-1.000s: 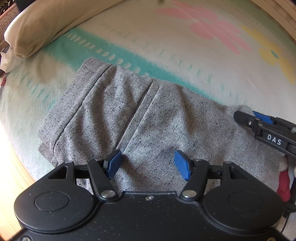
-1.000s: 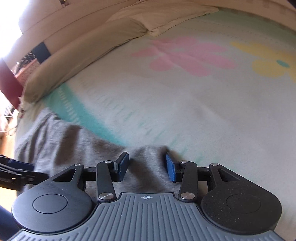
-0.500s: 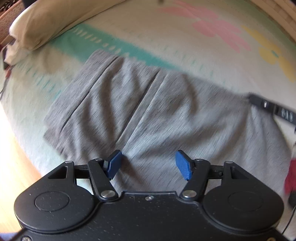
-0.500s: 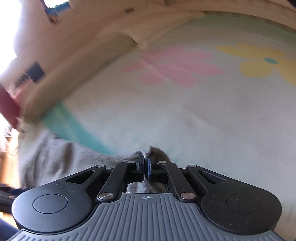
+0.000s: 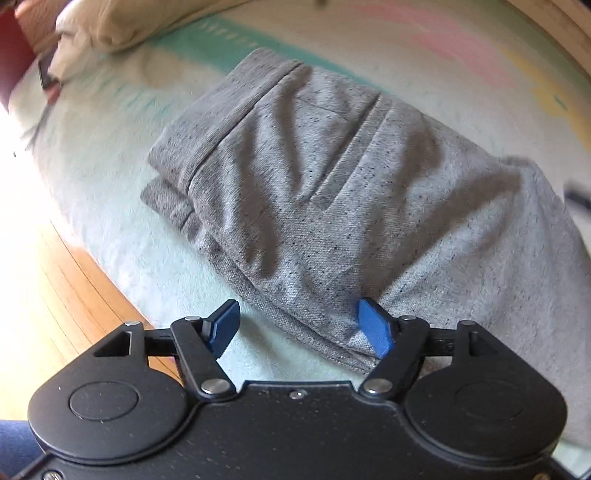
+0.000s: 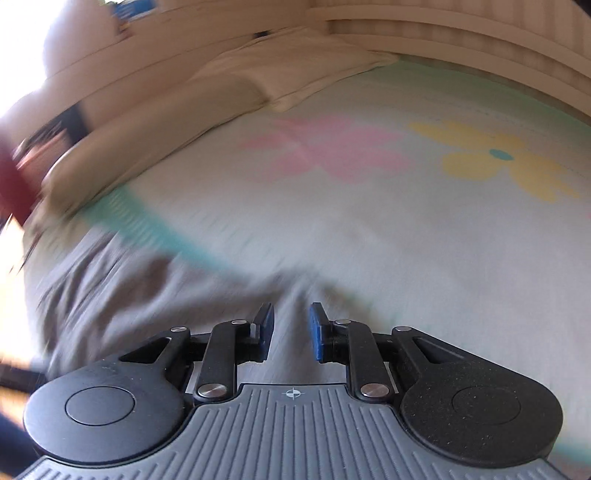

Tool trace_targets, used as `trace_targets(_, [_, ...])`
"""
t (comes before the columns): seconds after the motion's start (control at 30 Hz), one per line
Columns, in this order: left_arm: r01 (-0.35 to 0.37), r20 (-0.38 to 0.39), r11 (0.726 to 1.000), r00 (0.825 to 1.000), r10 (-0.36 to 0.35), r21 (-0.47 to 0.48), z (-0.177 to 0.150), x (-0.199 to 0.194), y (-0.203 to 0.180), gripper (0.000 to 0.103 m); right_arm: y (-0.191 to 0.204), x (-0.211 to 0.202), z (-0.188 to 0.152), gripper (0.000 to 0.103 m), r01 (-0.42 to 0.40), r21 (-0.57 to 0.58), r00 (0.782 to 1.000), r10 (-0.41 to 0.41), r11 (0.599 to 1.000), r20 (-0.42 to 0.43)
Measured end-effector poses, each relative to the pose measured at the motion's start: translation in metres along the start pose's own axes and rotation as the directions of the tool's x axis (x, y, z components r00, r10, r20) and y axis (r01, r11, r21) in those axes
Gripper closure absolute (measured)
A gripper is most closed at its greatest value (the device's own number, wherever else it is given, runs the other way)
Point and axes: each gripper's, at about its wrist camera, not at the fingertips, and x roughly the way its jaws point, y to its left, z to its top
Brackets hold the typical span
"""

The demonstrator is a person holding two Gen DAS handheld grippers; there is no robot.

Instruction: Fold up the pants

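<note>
Bed with a pastel flower blanket, pillow at the head. Grey pants lie folded near the bed's edge; soft, light, limp knit, so I'd pinch hem or waistband through all layers. My left tool has just opened wider, astride the near edge. My right tool, clamped half a second ago, has just been parting, narrow gap, blurred cloth between, not pressed.

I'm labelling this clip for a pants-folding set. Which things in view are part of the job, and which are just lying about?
Part of the job:
- grey pants, partly folded on the bed
- left gripper, jaws wide, over the pants' near edge
- right gripper, jaws just reopened, pads off the cloth

Just lying about:
- cream pillow
- flowered bedspread
- wooden floor
</note>
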Motion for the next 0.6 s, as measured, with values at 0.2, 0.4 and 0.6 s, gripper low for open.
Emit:
trace_targets(0.2, [-0.104,0.183,0.990,0.980,0.085,0.097,-0.009,-0.030,-0.019,0.046,0.029,-0.011,-0.067,0.083,-0.010,-0.062,0.987,-0.001,0.998,-0.162])
trace_targets(0.4, [-0.069,0.251,0.969,0.968,0.008,0.237,-0.016,-0.036,-0.060,0.043,0.034,-0.051,-0.091,0.084,-0.068,-0.011,0.986,0.065,0.998,-0.153])
trace_targets(0.6, [-0.041,0.178,0.924,0.984,-0.030,0.380,-0.036,-0.022,-0.102,0.043,-0.015,-0.088,-0.100,0.083,0.101,0.128,0.992,-0.091,0.987,-0.086])
